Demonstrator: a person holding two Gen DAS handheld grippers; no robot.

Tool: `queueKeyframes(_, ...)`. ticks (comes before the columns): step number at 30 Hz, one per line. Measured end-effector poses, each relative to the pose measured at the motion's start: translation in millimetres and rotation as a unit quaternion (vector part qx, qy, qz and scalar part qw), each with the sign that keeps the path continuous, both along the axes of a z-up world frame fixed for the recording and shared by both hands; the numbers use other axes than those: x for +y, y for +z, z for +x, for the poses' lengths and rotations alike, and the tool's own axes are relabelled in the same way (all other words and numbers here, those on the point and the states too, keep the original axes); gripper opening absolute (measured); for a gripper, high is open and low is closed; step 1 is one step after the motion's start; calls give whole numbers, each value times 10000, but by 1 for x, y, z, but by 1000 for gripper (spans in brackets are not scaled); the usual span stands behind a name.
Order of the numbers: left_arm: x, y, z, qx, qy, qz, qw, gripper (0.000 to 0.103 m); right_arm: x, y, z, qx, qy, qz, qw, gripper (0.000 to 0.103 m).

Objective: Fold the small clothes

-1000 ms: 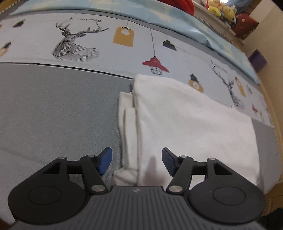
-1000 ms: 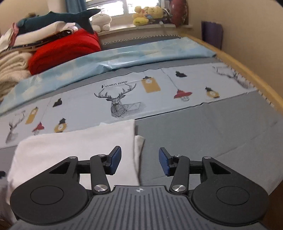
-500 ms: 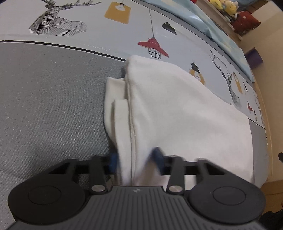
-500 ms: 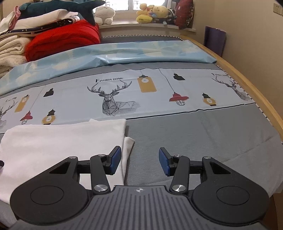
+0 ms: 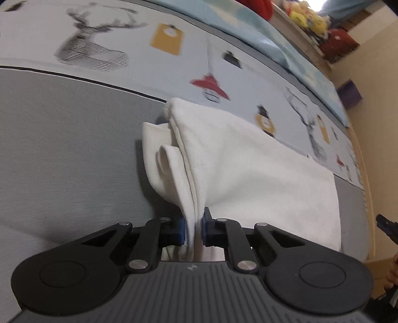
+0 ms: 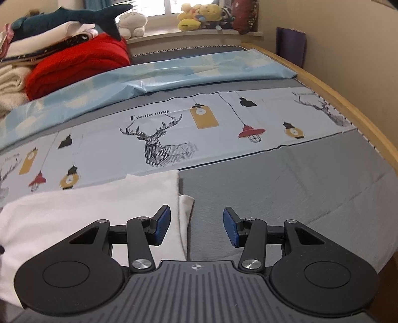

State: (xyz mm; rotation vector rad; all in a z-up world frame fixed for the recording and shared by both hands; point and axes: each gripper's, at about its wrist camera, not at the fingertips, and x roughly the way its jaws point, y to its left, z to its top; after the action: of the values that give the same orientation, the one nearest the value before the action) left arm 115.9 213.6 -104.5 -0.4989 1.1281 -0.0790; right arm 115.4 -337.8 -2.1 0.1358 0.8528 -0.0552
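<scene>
A white folded garment (image 5: 248,169) lies on the bed, with a sleeve fold (image 5: 164,159) sticking out at its left side. My left gripper (image 5: 194,224) has its jaws closing on the garment's near left edge. The blue pads (image 5: 181,227) press the layered cloth, which rises in a ridge between them. In the right wrist view the same garment (image 6: 99,206) lies at lower left. My right gripper (image 6: 196,224) stands open just over the garment's right edge, its left finger above the cloth and nothing pinched.
The grey bed sheet (image 6: 286,188) spreads to the right of the garment, with a printed deer-and-lamp band (image 6: 159,146) behind it. Farther back lie a light blue cover (image 6: 174,77), a red blanket pile (image 6: 74,64) and plush toys (image 6: 199,15). A wooden bed rim (image 6: 348,109) runs along the right.
My left gripper went from open and above the garment's edge to pinched on it, and the edge is now pulled up into a ridge. The right gripper stayed open.
</scene>
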Motion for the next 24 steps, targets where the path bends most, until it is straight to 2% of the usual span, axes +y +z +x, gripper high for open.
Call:
queueKeyframes(3, 13, 10, -12, 150, 157, 728, 9971, 13, 3, -1, 1, -24, -93, 167, 9998, 49)
queueKeyframes(6, 16, 21, -21, 279, 148, 1727, 9845, 13, 10, -5, 2, -13, -37, 215, 9998, 49)
queueKeyframes(8, 15, 29, -24, 238, 103, 2029, 9788, 13, 14, -7, 3, -18, 44, 215, 9998, 49)
queueKeyframes(9, 14, 34, -24, 188, 118, 2017, 9792, 13, 16, -7, 3, -41, 82, 216, 9997, 49)
queueKeyframes(12, 3, 53, -22, -93, 109, 1674, 9858, 13, 21, -14, 4, -20, 237, 122, 9996, 49)
queueKeyframes(16, -25, 73, -13, -481, -118, 708, 9963, 13, 18, -25, 3, 9, 316, 96, 9995, 49)
queueKeyframes(21, -83, 89, 6, -777, -361, -338, 9957, 12, 2, -38, 6, 116, 174, 216, 9995, 49)
queueKeyframes(24, -130, 91, 23, -777, -591, -602, 9934, 12, -8, -40, 7, 109, 42, 380, 9992, 49)
